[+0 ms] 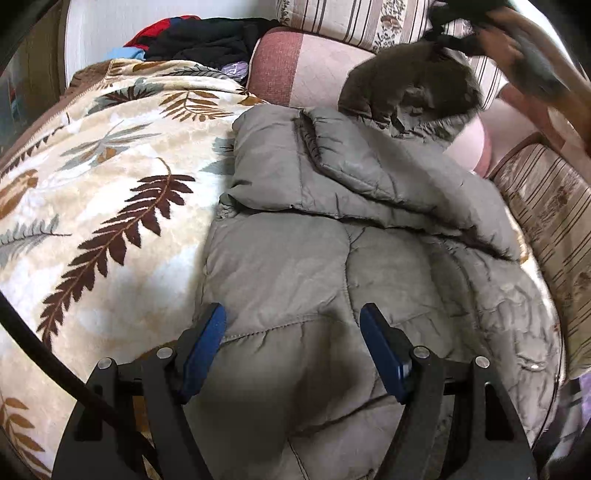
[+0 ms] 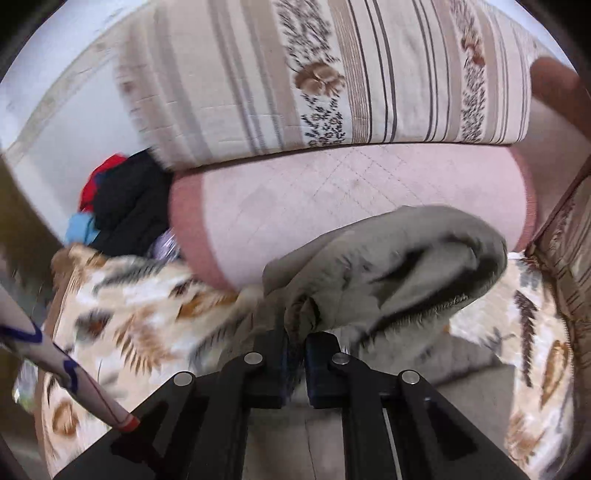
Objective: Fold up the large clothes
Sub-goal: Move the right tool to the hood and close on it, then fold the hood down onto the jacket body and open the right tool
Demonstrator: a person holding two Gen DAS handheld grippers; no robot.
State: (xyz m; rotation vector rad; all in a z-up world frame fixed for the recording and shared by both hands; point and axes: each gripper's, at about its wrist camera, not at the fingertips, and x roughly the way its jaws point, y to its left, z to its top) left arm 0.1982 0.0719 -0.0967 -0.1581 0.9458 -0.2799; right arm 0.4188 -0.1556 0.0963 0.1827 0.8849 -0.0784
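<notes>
A grey-green quilted jacket (image 1: 332, 240) lies spread on the bed, one sleeve folded across its upper part. My left gripper (image 1: 293, 314) hangs open just over the jacket's near part, with its blue pads (image 1: 205, 343) apart and not pressing the fabric. The jacket's hood end (image 1: 413, 92) is lifted at the far right, where my right gripper (image 1: 458, 33) shows only as a dark blur. In the right wrist view my right gripper (image 2: 295, 341) is shut on a bunched fold of the jacket (image 2: 388, 258), which rises in front of the jaws with its dark lining showing.
A cream blanket with a leaf pattern (image 1: 110, 184) covers the bed. A pink cushion (image 1: 303, 70) and a striped floral pillow (image 2: 332, 74) lie behind the jacket. Dark, red and blue clothes (image 1: 199, 37) are piled at the far left. A white patterned rod (image 2: 55, 362) crosses the left edge.
</notes>
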